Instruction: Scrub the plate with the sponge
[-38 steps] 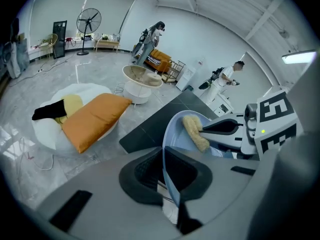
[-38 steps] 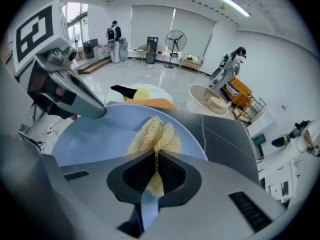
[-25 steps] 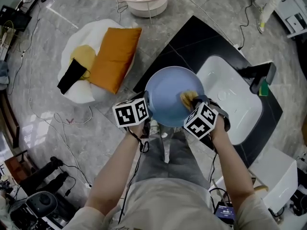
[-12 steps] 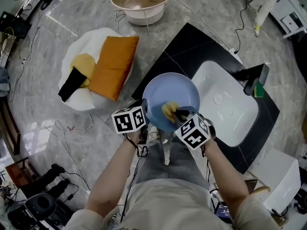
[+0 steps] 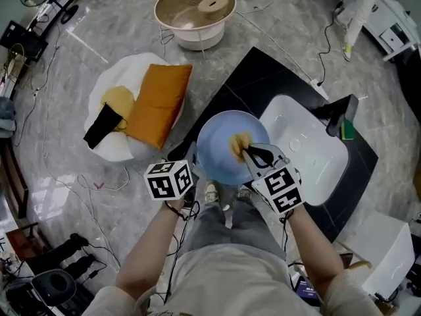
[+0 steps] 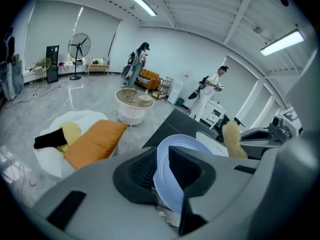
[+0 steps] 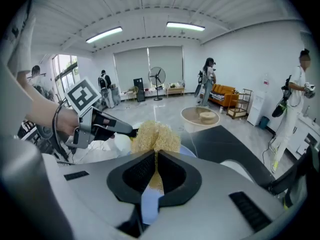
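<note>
A pale blue plate (image 5: 220, 150) is held up tilted over the near edge of the black counter. Its rim (image 6: 185, 141) runs between the jaws of my left gripper (image 5: 193, 155). Those jaws have just been opening, and they stand visibly apart around the rim (image 6: 161, 156). My right gripper (image 5: 248, 151) is shut on a yellow fibrous sponge (image 7: 155, 136), which lies against the middle of the plate's face (image 5: 239, 143). In the right gripper view the sponge bulges above the pinching jaws (image 7: 156, 159), with the left gripper (image 7: 95, 124) just beyond it.
A white sink (image 5: 309, 157) is set in the black counter (image 5: 263, 78) to the right, with a black faucet (image 5: 339, 117) and a green sponge (image 5: 348, 130). A white beanbag carries an orange cushion (image 5: 158, 104) at left. A round tub (image 5: 195, 8) stands beyond.
Both grippers and the plate have risen and shifted left, away from the sink. The sponge has slid from the plate's right side to its middle, and the right gripper has rolled.
</note>
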`<state>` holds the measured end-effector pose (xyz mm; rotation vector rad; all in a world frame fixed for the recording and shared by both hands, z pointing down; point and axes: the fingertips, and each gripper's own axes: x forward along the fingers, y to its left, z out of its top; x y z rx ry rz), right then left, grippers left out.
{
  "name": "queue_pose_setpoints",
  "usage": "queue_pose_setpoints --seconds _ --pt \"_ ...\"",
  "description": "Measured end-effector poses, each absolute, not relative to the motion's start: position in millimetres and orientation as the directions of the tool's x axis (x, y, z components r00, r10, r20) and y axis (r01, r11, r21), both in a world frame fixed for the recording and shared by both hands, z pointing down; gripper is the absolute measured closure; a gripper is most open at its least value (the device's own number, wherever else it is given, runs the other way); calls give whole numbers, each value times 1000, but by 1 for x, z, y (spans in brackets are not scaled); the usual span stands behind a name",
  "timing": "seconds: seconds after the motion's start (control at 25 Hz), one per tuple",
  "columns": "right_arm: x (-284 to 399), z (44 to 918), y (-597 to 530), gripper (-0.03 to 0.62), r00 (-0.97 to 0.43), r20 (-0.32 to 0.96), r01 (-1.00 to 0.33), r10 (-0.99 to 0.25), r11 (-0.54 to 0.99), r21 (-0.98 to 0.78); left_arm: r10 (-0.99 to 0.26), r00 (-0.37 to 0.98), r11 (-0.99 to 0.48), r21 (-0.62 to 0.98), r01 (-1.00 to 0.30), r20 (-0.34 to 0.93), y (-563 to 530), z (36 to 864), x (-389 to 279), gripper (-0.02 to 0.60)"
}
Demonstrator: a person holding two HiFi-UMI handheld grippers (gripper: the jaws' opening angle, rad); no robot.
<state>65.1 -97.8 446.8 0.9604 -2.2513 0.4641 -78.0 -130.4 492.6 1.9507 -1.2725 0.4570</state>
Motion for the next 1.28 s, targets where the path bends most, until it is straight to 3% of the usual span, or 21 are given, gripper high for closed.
queue_pose_setpoints --seconds 0.44,0.8,1.0,1.28 --pt "64 312 -106 553 -588 390 -783 -709 619 -55 -803 449 -410 183 -894 393 -134 357 -81 545" --pt "57 242 -99 552 -636 233 -760 -736 649 -25 -876 437 -450 -21 -893 205 -116 278 -78 555" --pt "53 214 -96 552 -648 167 -755 -743 655 -13 -897 423 -433 -56 -900 125 -110 248 -85 558" --pt "54 199 -89 551 -656 124 -750 -744 661 -2 -912 401 -409 -107 -906 91 -100 231 -94 558"
